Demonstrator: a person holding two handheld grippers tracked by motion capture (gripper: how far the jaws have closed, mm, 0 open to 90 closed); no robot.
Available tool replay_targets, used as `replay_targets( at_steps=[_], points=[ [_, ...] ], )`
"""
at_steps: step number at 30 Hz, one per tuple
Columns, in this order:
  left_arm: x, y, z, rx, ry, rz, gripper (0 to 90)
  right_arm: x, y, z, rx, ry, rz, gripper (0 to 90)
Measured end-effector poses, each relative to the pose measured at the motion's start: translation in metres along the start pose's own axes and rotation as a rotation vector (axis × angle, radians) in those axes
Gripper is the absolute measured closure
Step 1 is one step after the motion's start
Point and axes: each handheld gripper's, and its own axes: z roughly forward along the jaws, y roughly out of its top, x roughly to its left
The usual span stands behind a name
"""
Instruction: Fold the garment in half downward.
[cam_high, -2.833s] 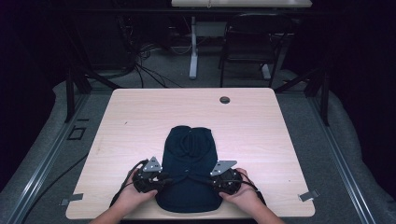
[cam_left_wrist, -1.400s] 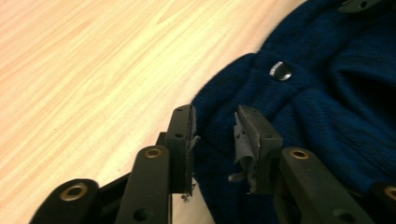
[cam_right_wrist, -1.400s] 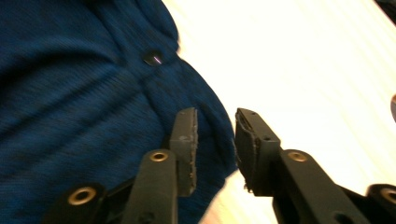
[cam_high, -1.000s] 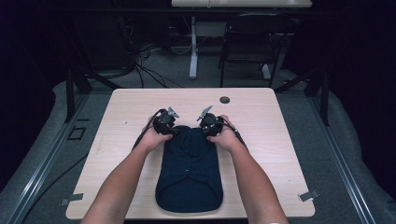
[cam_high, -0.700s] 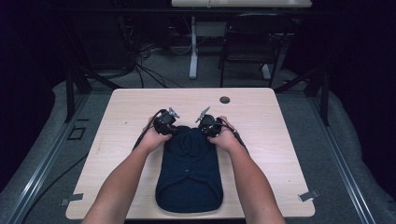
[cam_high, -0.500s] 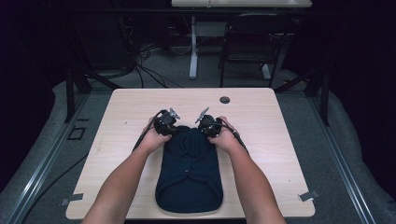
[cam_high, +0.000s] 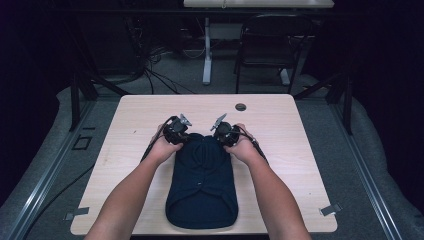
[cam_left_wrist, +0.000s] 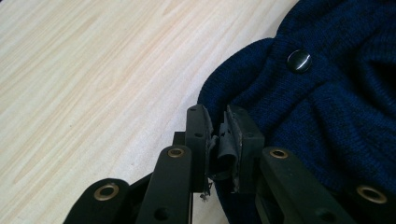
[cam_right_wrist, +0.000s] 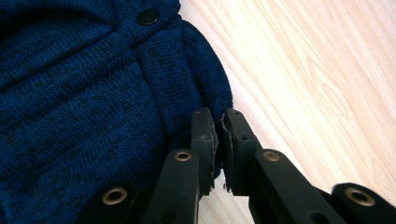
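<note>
The left tongs (cam_high: 176, 131) are clamped on the far left corner of the sweater (cam_high: 202, 187); in the left gripper view a pinch of dark knit sits between the jaws, which have just been closing. The sweater lies folded in a long strip down the middle of the worktop (cam_high: 125, 130), its near end close to the front edge. It is soft, light knit that will sag and stretch, so it is best taken at both far corners at once, by the thick ribbed hem beside the buttons (cam_left_wrist: 299, 60). The right tongs (cam_high: 227, 134) are likewise clamped on the far right corner, having just been closing. A round grommet (cam_high: 240, 106) sits well beyond them, and nothing on the bare wood blocks a fold.
</note>
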Motion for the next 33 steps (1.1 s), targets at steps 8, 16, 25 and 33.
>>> replay_targets(
  at_steps=[8, 16, 25, 33],
  points=[
    [0.001, 0.005, -0.012, -0.02, 0.009, 0.011, 79.8, -0.003, 0.001, -0.012, -0.034, 0.004, 0.019, 83.5],
    [0.003, 0.012, -0.03, -0.058, 0.032, 0.024, 79.7, -0.006, 0.009, -0.034, -0.073, -0.02, 0.0, 83.5],
    [0.008, 0.018, -0.05, -0.093, 0.038, 0.03, 79.7, -0.008, 0.017, -0.051, -0.095, -0.045, -0.025, 83.5],
    [0.012, 0.023, -0.065, -0.113, 0.056, 0.037, 79.7, -0.008, 0.026, -0.063, -0.127, -0.059, -0.038, 83.4]
  ],
)
